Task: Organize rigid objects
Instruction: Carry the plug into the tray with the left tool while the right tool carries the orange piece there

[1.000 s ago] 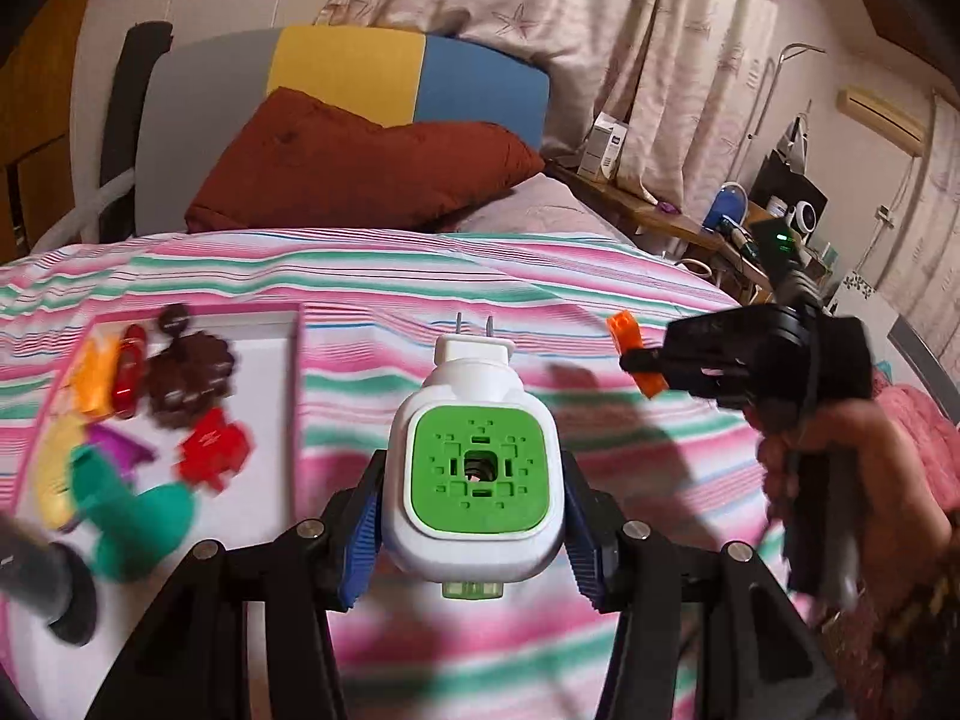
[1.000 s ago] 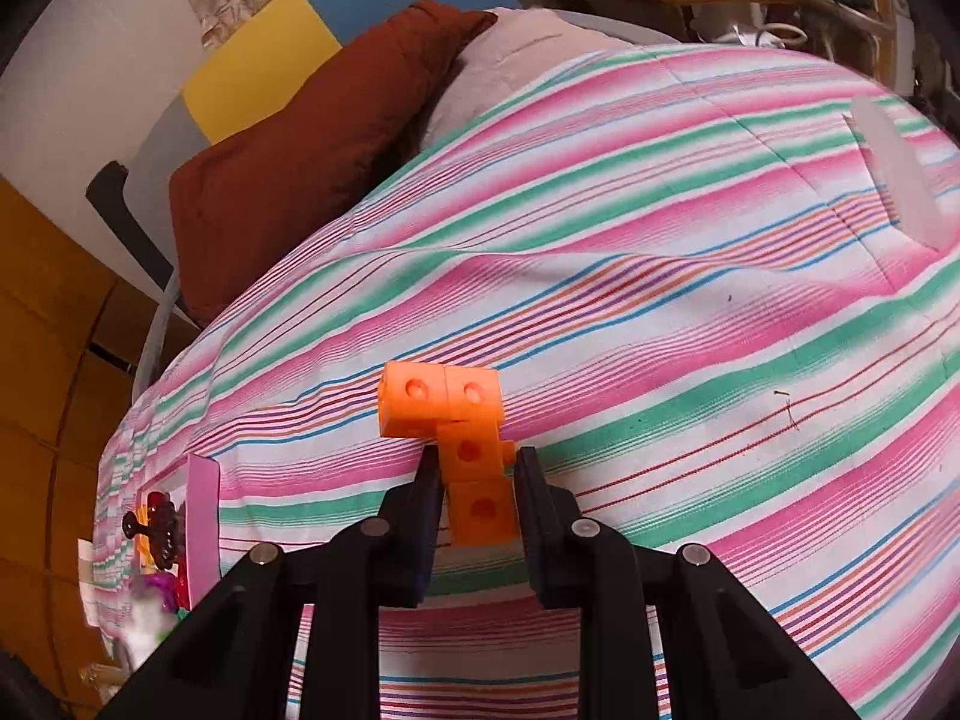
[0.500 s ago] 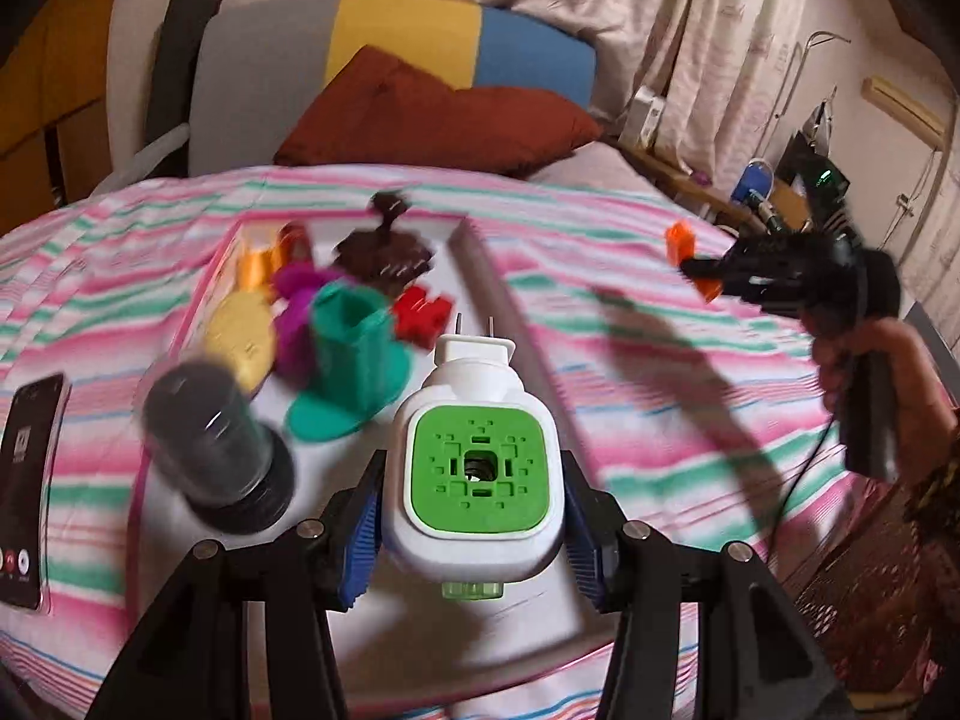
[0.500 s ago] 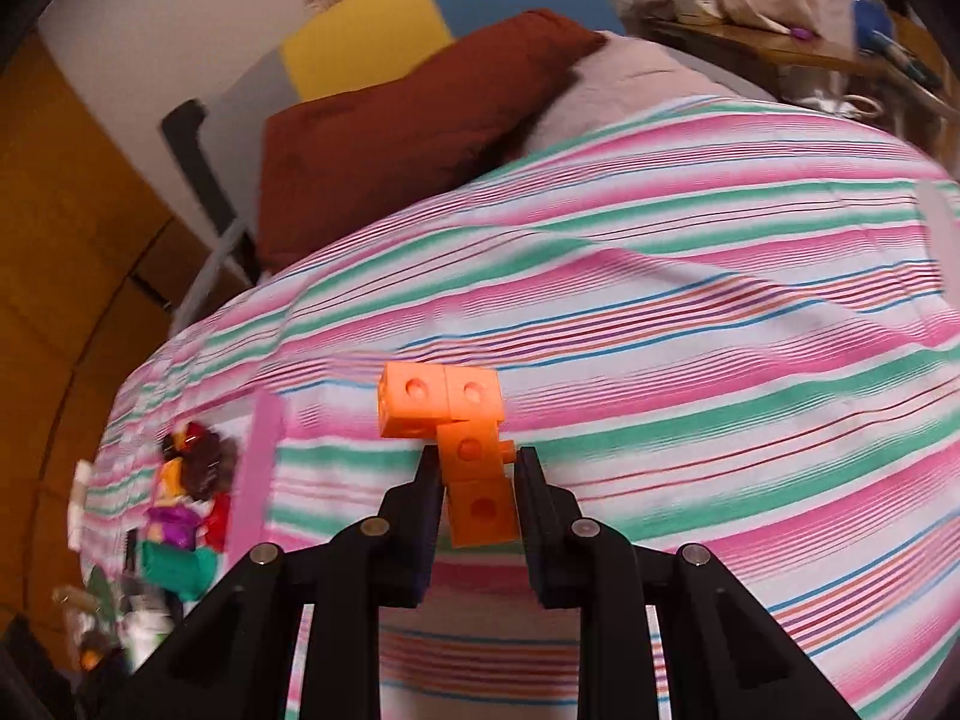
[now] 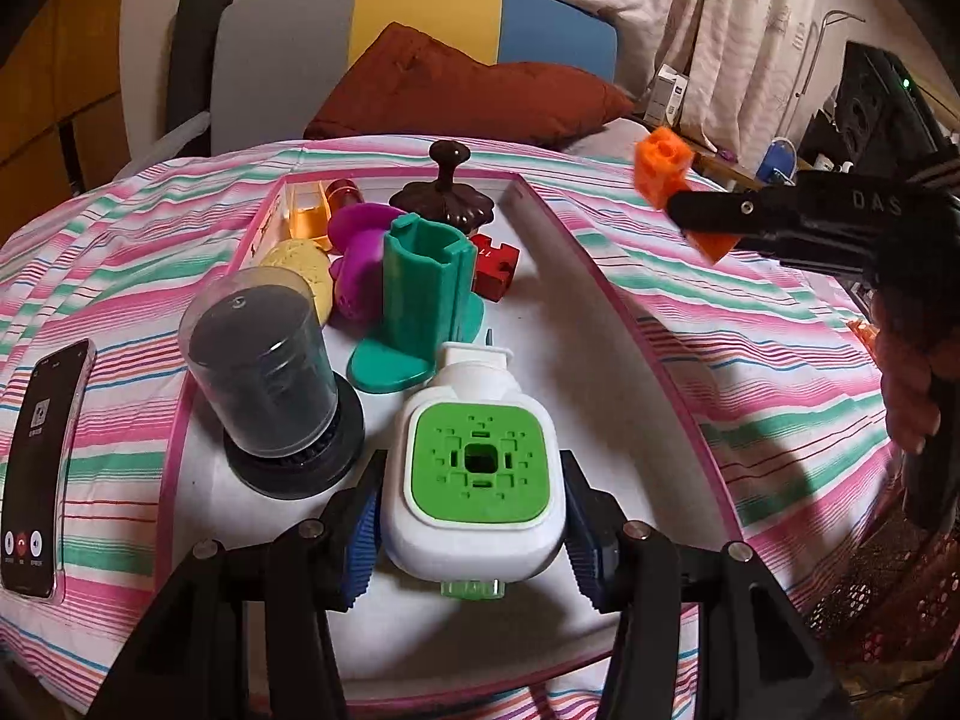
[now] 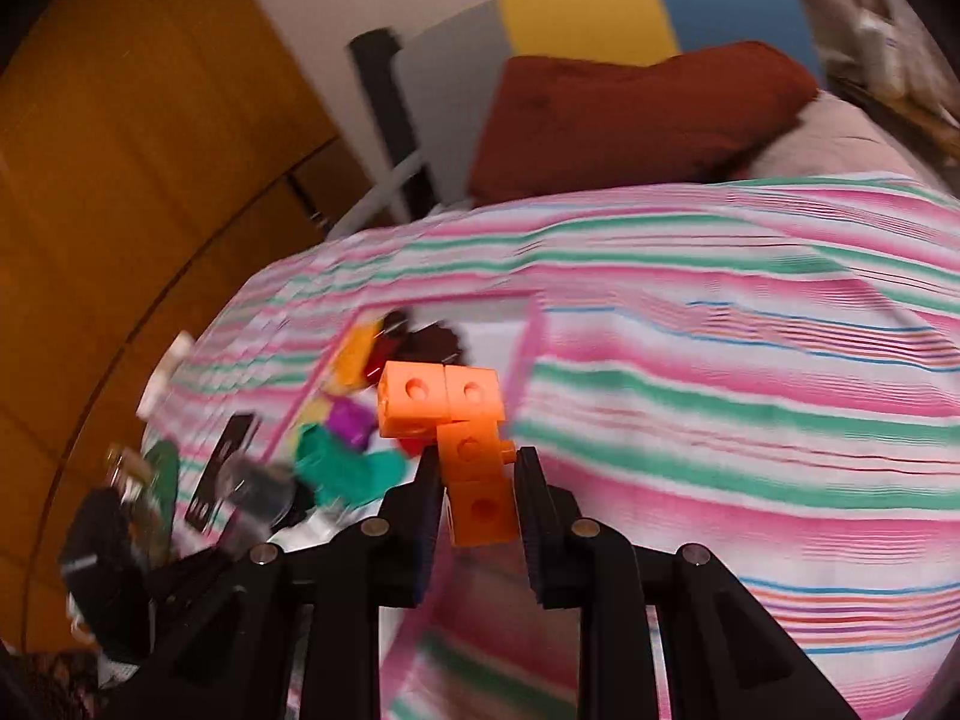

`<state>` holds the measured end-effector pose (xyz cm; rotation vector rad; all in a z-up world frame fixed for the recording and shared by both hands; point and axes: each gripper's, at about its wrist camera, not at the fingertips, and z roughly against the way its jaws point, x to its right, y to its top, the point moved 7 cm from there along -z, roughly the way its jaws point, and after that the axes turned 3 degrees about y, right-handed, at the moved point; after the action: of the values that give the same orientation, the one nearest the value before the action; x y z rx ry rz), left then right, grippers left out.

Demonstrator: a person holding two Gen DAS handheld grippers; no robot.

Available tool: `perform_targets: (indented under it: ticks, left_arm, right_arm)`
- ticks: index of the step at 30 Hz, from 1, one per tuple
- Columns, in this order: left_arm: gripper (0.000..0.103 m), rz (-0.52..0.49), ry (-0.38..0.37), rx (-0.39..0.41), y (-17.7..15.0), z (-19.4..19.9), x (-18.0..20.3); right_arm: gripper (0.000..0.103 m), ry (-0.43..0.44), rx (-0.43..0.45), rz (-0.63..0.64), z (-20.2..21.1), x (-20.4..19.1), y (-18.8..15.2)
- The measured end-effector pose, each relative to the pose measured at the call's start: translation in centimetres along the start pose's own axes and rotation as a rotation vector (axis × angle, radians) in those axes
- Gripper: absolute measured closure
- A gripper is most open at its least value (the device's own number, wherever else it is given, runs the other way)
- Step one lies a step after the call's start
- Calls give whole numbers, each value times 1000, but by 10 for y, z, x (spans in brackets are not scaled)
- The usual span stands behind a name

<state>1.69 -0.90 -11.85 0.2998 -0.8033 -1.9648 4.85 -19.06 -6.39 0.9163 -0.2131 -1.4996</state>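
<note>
squarely between left gripper [image 5: 474, 531] fingers: plug-in device [image 5: 477, 468]

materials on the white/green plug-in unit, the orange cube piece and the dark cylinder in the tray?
White and green plug-in unit: looks like glossy moulded plastic; smooth shell with soft highlights, matte green perforated face.
Orange cube piece: likely matte hard plastic; crisp edges, moulded round holes.
Dark cylinder: apparently a clear plastic cover on a black base; reflections on the wall, dark contents inside.
</note>
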Motion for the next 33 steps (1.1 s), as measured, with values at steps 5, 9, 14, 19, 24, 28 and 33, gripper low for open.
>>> perform_targets:
  ticks: [5,9,14,19,24,28,33]
  left_arm:
    - [50,-5,2,10,0,1,0]
    - [50,0,8,6,0,1,1]
    - [50,-20,26,11,0,9,6]
    - [50,-30,23,22,1,19,11]
    - [50,-43,37,70,3,35,11]
    - [50,-38,48,94,5,45,8]
    - [50,4,96,131,5,60,-5]
  right_arm:
    - [79,13,0,64,-3,-14,-4]
    - [79,5,-8,44,-3,-8,-5]
    - [79,-4,-26,55,-6,-10,-7]
    - [79,-13,-33,114,-9,-24,-11]
    - [79,-24,-29,169,-11,-37,-13]
    - [79,-33,-31,187,-13,-41,-14]
    - [79,-34,-36,184,-17,-45,-16]
